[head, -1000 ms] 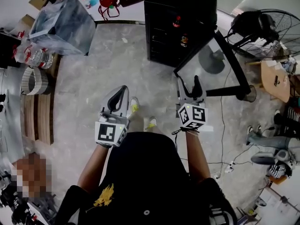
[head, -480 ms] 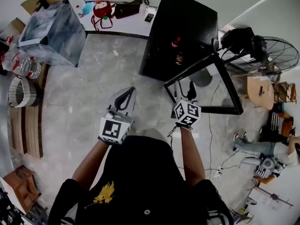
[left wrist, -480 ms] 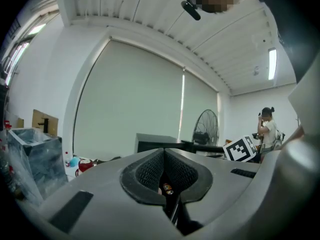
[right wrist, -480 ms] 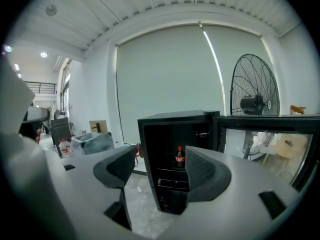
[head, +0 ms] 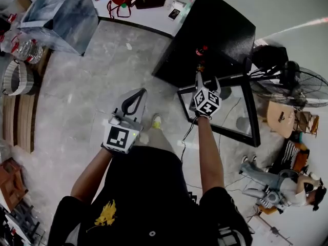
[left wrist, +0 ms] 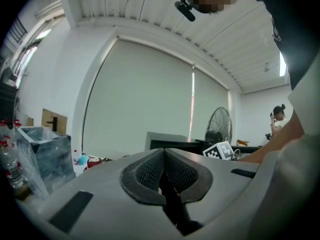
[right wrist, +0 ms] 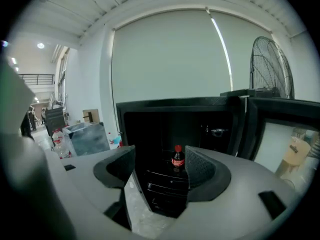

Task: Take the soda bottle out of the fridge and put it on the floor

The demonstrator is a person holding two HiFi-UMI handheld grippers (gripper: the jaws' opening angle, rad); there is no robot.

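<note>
- Head view: the fridge [head: 220, 24] stands ahead, its door [head: 252, 118] swung open to the right; the soda bottle [head: 201, 50] is only a small red-topped speck in the dark opening, too small to read its tilt; the right gripper [head: 208, 78] sits just before that opening, between the fridge's front edge and the door's inner edge; the left gripper [head: 137, 97] is well apart to the left, over bare floor [head: 87, 96]; of the 2 hands the right is plainly nearer.
- Left gripper view: the left gripper [left wrist: 164, 156] has its 2 ribbed pads pressed together with nothing between them; it looks past the fridge's left side toward the wall, so the bottle is out of its line.
- Right gripper view: the right gripper [right wrist: 160, 166] has its jaws standing wide apart and empty; the soda bottle [right wrist: 177, 160] shows in the gap, nearer the right pad, straight ahead but clearly short of reach; it stands upright on a shelf [right wrist: 167, 176] inside the fridge [right wrist: 150, 129], red cap up, long axis vertical.
- Judgement: the coming move is a straight reach forward with a slight shift right to centre the bottle; the jaws look wide enough for its body; room is tight to the right, where the door [right wrist: 280, 134] edge stands close; the floor to the left is open for setting it down.
</note>
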